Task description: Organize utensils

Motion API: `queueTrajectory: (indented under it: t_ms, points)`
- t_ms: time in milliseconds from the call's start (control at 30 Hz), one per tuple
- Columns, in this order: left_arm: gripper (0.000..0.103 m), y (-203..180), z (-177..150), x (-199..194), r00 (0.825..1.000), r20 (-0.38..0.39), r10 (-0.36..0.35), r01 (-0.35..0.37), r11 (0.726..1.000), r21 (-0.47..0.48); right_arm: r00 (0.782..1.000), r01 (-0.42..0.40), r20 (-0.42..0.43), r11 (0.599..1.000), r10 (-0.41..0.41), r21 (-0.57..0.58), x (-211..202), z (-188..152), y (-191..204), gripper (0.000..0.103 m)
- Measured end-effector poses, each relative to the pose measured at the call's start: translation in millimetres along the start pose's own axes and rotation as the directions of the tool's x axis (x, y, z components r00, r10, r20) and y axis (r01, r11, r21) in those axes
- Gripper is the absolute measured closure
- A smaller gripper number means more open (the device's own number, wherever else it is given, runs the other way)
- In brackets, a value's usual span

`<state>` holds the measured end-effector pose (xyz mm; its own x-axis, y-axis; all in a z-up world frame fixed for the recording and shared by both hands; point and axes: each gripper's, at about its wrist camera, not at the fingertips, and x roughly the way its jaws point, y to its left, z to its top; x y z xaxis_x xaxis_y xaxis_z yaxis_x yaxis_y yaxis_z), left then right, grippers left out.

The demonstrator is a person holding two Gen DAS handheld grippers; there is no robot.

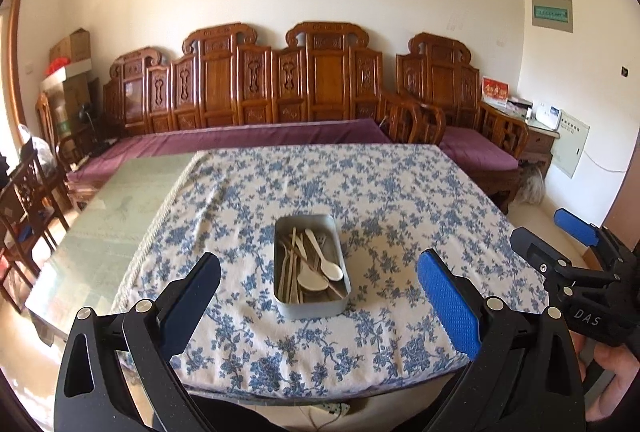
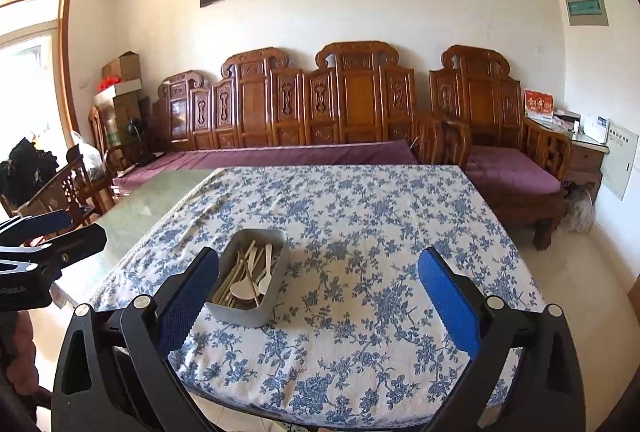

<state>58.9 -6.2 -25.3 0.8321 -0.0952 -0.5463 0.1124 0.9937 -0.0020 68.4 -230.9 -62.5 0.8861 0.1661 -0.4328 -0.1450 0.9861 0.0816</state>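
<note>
A: Left gripper (image 1: pixel 318 286): jaws spread wide, nothing between them, held above the near edge of the table (image 1: pixel 120 200). The pads (image 1: pixel 448 296) are blue with a dimpled texture, on black plastic arms.

B: Right gripper (image 2: pixel 318 288): same, fully apart and empty. Its left finger overlaps the tin's near corner in the right wrist view; I cannot tell if they touch.

A: The tin (image 1: pixel 310 306): a grey metal rectangular box with rounded corners, lid off, sitting on the blue floral tablecloth (image 1: pixel 400 192) near the front middle.

B: Contents: pale wooden sticks (image 1: pixel 294 264) lying lengthwise, jumbled, with two cream spoons (image 1: pixel 332 270) on top, bowls towards the near end.

A: The cloth is soft and wrinkled. Bare greenish glass tabletop shows to its left.
</note>
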Motion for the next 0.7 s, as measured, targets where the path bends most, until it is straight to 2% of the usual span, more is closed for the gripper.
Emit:
queueTrajectory:
  t_ms: [467,700]
  points:
    - [0.008,0.8,11.1,-33.9,0.995,0.094,0.012,-0.01,1.0,-0.022,0.992,-0.015,0.123,1.0,0.017,-0.015,-43.8,18.9,6.9,0.003]
    - [0.008,-1.1,11.7,-44.5,0.993,0.118,0.023,-0.021,1.0,-0.021,0.989,-0.004,0.144,1.0,0.007,-0.022,-51.0,23.4,7.4,0.003]
